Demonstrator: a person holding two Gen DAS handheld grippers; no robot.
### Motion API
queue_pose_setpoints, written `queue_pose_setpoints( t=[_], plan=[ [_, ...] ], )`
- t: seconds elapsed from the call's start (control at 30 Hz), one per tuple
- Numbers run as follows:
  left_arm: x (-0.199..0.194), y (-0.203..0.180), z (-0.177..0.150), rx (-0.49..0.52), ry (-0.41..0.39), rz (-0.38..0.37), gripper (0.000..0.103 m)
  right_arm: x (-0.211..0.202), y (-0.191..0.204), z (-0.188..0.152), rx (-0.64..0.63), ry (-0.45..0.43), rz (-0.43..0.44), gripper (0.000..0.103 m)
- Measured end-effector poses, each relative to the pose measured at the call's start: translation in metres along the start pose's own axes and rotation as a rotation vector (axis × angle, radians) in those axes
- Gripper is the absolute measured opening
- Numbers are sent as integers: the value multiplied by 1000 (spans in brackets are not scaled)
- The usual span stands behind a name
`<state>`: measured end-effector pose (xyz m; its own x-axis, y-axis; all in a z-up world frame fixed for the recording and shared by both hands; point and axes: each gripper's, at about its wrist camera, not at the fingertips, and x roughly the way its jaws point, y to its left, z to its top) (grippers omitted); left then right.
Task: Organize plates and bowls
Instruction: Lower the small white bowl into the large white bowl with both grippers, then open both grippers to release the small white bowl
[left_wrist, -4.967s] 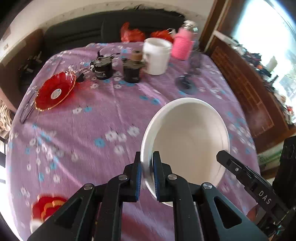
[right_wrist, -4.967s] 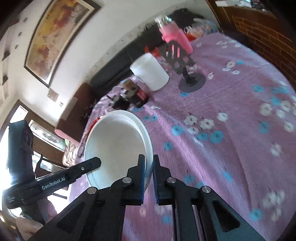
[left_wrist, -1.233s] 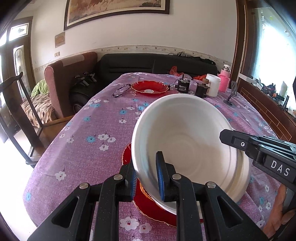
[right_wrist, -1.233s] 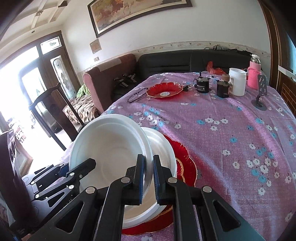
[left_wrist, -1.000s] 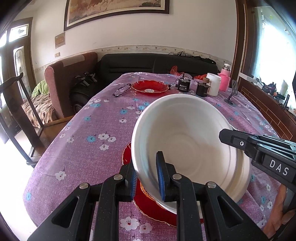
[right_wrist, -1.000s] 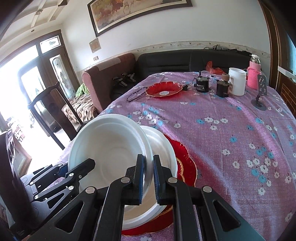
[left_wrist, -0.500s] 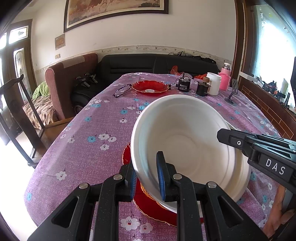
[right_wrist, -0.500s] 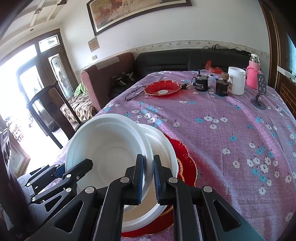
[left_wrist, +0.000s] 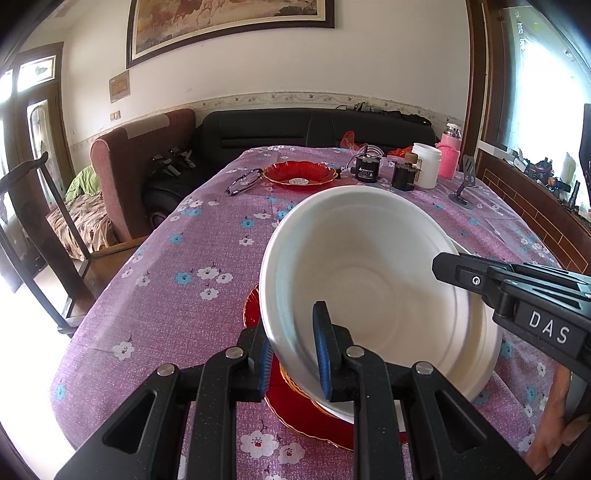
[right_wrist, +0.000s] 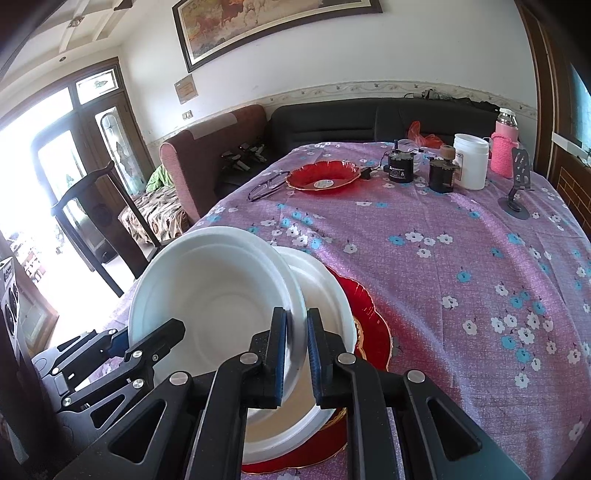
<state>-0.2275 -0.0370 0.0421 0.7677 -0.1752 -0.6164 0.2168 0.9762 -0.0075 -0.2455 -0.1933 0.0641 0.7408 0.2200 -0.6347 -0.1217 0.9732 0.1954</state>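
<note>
Purple tablecloth (right_wrist: 461, 295): L gripper (left_wrist: 293, 354) & R gripper (right_wrist: 295, 345) both clamp white bowl (left_wrist: 369, 266) rim

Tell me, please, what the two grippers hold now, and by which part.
Both hold one white bowl by its rim: the left gripper pinches the near-left rim, the right gripper the opposite rim, above a white plate.

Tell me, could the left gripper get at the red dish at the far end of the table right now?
Probably not: the left gripper is shut on the white bowl's rim, and the red dish lies well beyond it.
</note>
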Motion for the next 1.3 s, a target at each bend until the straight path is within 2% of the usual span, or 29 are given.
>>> queue_pose_setpoints(
  t=[0.87, 1.3],
  plan=[
    [-2, -3, 2, 13, -11, 5, 26, -9, -4, 1, 17, -25, -13, 13],
    [-7, -5, 1, 21, -25, 13, 36, -13, -4, -1, 20, -30, -12, 13]
  ],
)
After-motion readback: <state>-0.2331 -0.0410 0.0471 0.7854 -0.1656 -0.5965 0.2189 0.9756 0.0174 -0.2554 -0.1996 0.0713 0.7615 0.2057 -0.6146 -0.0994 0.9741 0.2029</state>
